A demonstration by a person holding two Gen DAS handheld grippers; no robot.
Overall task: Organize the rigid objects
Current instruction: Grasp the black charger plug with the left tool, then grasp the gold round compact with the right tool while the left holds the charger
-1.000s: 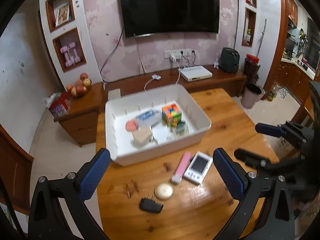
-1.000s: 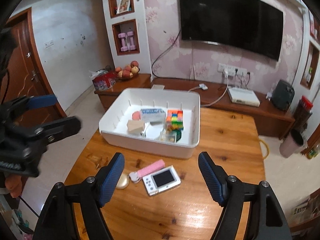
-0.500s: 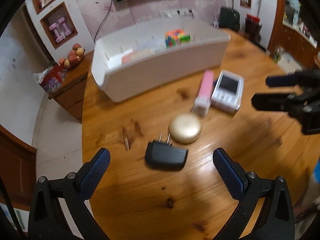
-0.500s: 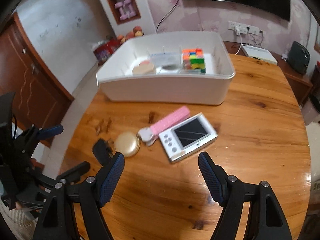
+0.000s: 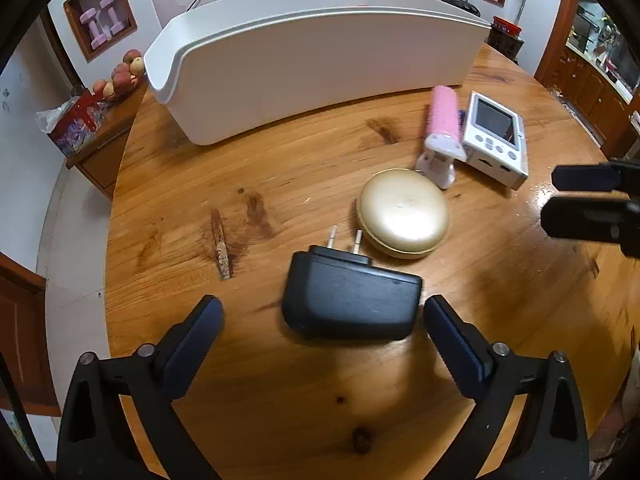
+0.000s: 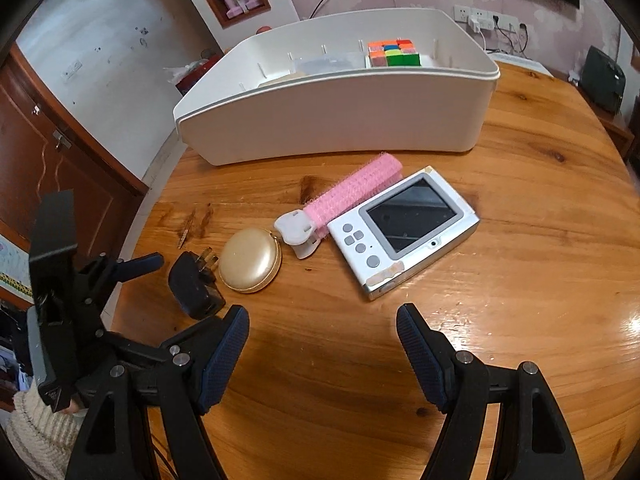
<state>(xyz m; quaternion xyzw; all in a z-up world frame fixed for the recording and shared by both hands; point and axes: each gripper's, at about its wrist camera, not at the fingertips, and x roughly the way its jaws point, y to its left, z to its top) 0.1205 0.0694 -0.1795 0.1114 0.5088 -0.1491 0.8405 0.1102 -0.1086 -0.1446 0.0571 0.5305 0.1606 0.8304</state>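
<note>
Left wrist view: white bin's (image 5: 320,68) contents hidden behind its wall.

Over the last second both grippers drop from a high view over the counter (image 5: 168,184) to just above it. The left gripper (image 5: 323,320) closes in on the black plug adapter (image 5: 350,302), which now sits between its wide-spread fingers. The right gripper (image 6: 323,340) comes down short of the white handheld device (image 6: 404,236).
</note>
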